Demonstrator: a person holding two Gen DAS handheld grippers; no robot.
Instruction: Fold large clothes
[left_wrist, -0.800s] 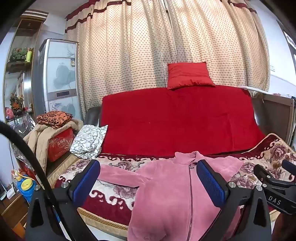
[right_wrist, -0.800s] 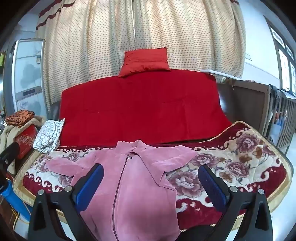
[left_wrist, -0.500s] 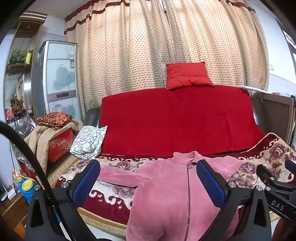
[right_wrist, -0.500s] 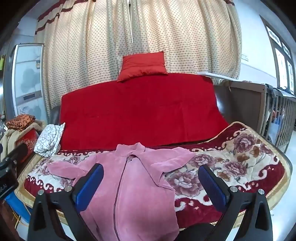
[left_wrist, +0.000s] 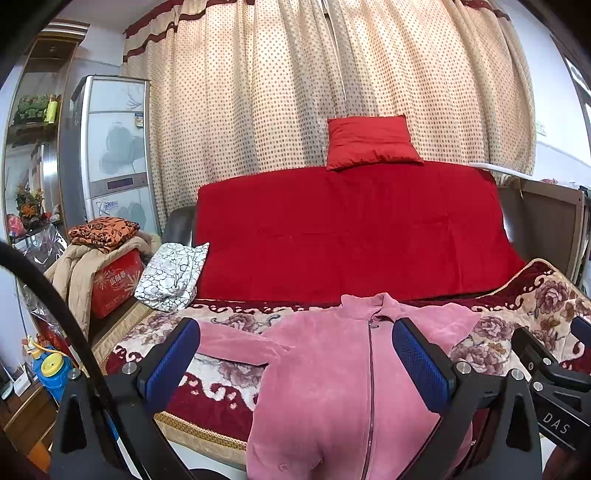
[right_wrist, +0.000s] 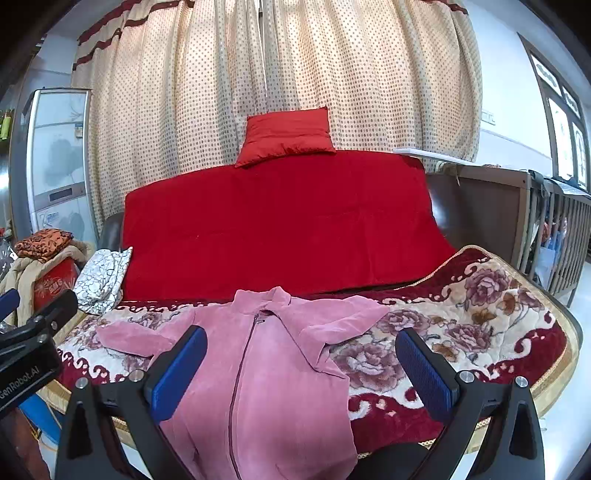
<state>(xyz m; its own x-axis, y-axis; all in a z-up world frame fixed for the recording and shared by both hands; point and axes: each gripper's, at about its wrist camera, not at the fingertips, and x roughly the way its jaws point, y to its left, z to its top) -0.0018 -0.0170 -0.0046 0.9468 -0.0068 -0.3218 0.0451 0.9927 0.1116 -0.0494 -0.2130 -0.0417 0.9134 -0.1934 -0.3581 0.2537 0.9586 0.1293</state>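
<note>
Both tools, left tool (left_wrist: 295, 354) and right tool (right_wrist: 301, 356), hover released; pink jacket (left_wrist: 332, 376) lies flat below, untouched.

I'm seeing open air above the pink jacket (right_wrist: 280, 373) and floral blanket (right_wrist: 491, 317); both grippers are passing freely there. The red-draped sofa back (left_wrist: 347, 236) is blocking the far side. A patterned pillow (left_wrist: 171, 275) and red box (left_wrist: 114, 284) are crowding the left; a brown crib (right_wrist: 517, 218) is closing off the right.

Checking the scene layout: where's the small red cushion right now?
In both wrist views the small red cushion sits centred atop the red-draped sofa back, against the dotted curtain.
</note>
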